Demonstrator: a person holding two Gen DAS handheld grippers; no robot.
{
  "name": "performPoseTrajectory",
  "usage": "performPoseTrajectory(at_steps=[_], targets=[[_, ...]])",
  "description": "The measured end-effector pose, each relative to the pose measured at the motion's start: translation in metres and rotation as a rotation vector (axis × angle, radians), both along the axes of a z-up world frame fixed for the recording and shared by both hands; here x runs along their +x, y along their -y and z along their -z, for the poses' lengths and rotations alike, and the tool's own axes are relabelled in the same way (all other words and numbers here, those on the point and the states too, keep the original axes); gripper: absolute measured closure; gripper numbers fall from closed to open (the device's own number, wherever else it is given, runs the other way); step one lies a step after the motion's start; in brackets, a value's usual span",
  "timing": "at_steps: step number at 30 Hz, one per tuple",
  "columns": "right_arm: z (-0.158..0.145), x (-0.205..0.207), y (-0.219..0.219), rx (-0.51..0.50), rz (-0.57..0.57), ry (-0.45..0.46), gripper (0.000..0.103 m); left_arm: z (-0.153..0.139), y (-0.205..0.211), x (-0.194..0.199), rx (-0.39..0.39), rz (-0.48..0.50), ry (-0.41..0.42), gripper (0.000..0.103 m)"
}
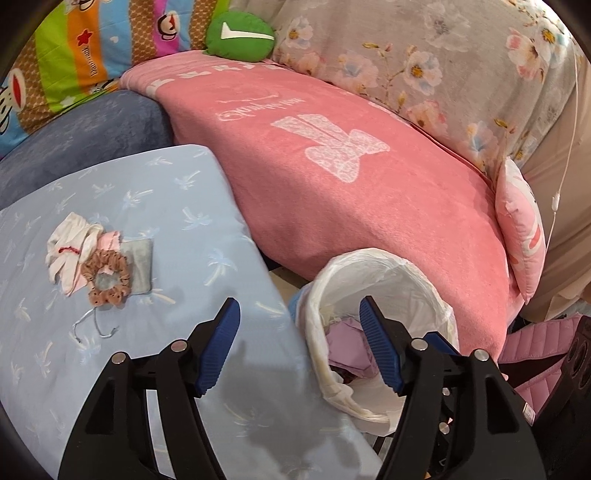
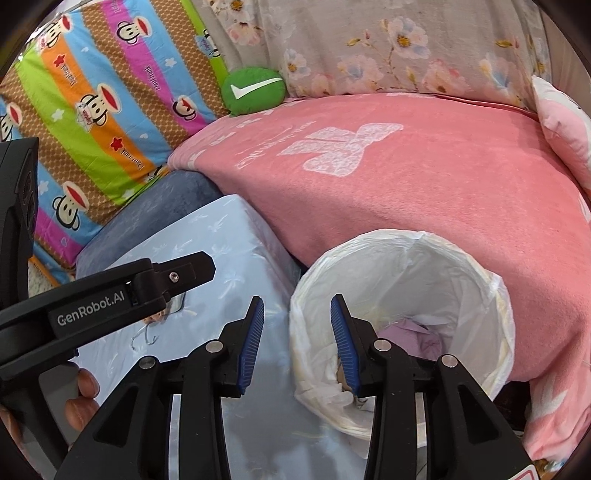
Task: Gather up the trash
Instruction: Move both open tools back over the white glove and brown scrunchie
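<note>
A lined bin (image 2: 402, 317) stands on the floor just beyond the right gripper (image 2: 297, 345), its right fingertip over the bin's mouth and crumpled paper (image 2: 410, 339) inside. To the left of both pairs of fingers lies a covered stool (image 1: 207, 206), with a scrunchie (image 1: 107, 275) and a crumpled tissue (image 1: 68, 247) touching one another on it, well left of the left gripper (image 1: 299, 345). A blanket-draped seat (image 2: 424, 192) lies behind the bin, with cushions (image 1: 74, 59) behind that.

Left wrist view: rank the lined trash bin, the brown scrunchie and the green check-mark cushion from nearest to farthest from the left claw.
1. Lined trash bin, directly past the open left claw, slightly right.
2. Brown scrunchie, farther out to the left, on the light blue cover.
3. Green check-mark cushion, far back at the top.
</note>
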State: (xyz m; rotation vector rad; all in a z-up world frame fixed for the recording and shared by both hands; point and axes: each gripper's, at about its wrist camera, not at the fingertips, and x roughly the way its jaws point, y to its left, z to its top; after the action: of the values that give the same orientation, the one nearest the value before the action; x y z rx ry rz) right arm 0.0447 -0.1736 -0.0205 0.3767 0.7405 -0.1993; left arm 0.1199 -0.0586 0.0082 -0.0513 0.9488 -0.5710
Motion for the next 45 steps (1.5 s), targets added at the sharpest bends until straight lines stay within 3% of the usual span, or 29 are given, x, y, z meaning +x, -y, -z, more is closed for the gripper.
performPoseTrajectory(at_steps=[19, 37, 45], targets=[[0.013, 0.05, -0.085, -0.022, -0.172, -0.051, 0.065, 0.025, -0.086, 0.033, 0.011, -0.165, -0.05, 0.039], [0.044, 0.136, -0.168, -0.041, -0.322, -0.128, 0.066, 0.064, -0.198, 0.097, 0.107, -0.364, -0.096, 0.037], [0.065, 0.184, -0.199, -0.045, -0.369, -0.167, 0.066, 0.08, -0.227, 0.136, 0.113, -0.425, -0.121, 0.025]])
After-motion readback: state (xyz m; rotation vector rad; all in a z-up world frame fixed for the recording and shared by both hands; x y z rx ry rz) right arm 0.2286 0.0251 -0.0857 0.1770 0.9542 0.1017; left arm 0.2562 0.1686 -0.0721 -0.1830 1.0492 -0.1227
